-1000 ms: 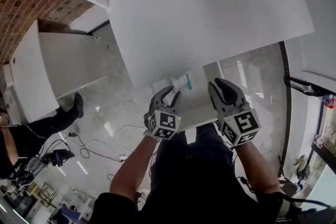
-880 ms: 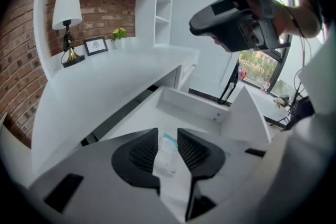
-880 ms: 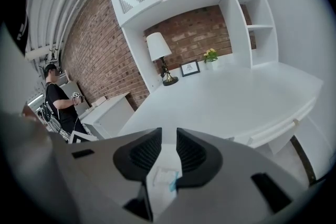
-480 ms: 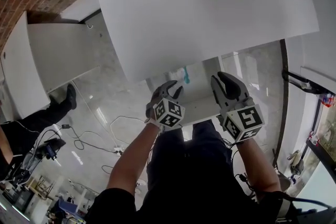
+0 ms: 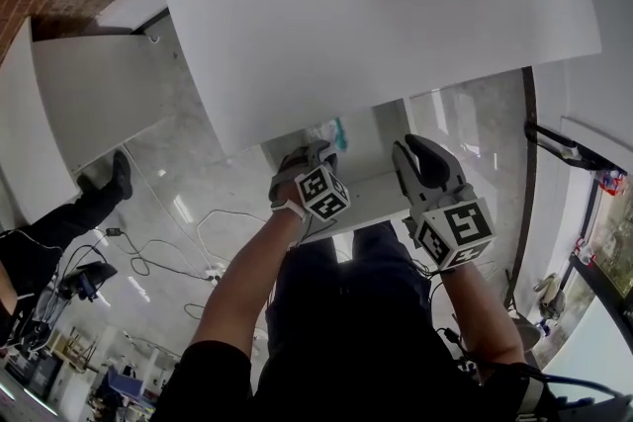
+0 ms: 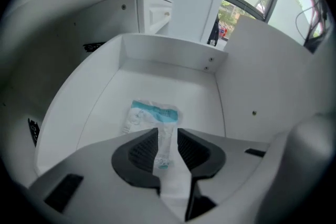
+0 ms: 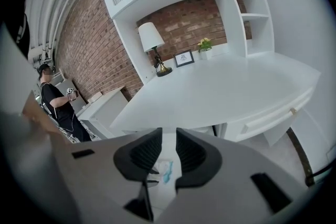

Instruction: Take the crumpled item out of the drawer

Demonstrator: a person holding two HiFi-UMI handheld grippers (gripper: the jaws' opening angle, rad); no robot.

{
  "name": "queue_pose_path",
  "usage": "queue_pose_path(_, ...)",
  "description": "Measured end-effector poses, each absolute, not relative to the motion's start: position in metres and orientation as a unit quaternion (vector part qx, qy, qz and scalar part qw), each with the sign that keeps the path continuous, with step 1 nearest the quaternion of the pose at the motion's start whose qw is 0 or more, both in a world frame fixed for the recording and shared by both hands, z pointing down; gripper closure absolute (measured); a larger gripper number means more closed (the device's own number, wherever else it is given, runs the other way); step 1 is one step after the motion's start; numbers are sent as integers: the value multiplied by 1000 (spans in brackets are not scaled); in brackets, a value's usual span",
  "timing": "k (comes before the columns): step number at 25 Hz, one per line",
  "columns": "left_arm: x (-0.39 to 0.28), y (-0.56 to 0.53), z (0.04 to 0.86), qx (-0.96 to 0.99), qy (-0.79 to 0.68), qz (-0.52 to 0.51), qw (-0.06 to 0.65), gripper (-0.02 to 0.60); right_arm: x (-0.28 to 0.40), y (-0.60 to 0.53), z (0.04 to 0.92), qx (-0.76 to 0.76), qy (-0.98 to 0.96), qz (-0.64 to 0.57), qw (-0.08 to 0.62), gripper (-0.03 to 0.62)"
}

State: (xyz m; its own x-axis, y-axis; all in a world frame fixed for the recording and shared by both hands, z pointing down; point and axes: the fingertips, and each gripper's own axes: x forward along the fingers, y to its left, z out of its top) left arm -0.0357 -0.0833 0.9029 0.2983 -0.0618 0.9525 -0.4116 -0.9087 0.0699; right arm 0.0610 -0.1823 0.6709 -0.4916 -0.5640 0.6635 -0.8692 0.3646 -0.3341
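The crumpled item (image 6: 152, 114) is a white and teal packet lying on the floor of the open white drawer (image 6: 168, 52) under the desk top (image 5: 376, 15). My left gripper (image 6: 167, 139) reaches into the drawer, jaws a little apart, with the packet's near end showing in the gap between them; I see no squeeze on it. In the head view this gripper (image 5: 312, 153) sits just below the packet (image 5: 331, 130). My right gripper (image 5: 420, 158) hovers over the drawer's front edge (image 5: 371, 198). In its own view, the right gripper (image 7: 168, 152) has jaws that are closing with nothing between them.
A lamp (image 7: 151, 39), a small picture frame (image 7: 184, 58) and a plant (image 7: 204, 44) stand at the desk's back under white shelves. A shut drawer (image 7: 273, 115) is at the desk's right. Cables (image 5: 168, 252) lie on the floor; another person (image 7: 55, 102) stands at the left.
My left gripper has moved forward into the drawer, up to the packet. The right gripper has stayed by the drawer front.
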Motion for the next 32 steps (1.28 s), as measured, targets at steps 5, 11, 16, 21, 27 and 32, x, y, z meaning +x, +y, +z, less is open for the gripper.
queue_pose_path(5,-37,-82,920,774,-120,609,123,497,69,-178,670,451,-794,340,226,517)
queue_pose_path(11,-31,-87,893,788,-144,575,166,558,74,-172,659,451,-799,334,218,523)
queue_pose_path(16,-21,-77,851,811,-159,536,171,560,74,-169,635,452,-806,322,205,526)
queue_pose_path(21,-28,-85,808,823,-213,483,207,560,74,-173,609,455,-818,297,189,534)
queue_pose_path(27,-48,-95,749,832,-280,424,224,560,75,-169,581,465,-821,287,163,543)
queue_pose_path(32,-51,-95,687,842,-323,371,221,560,72,-159,551,466,-828,278,143,551)
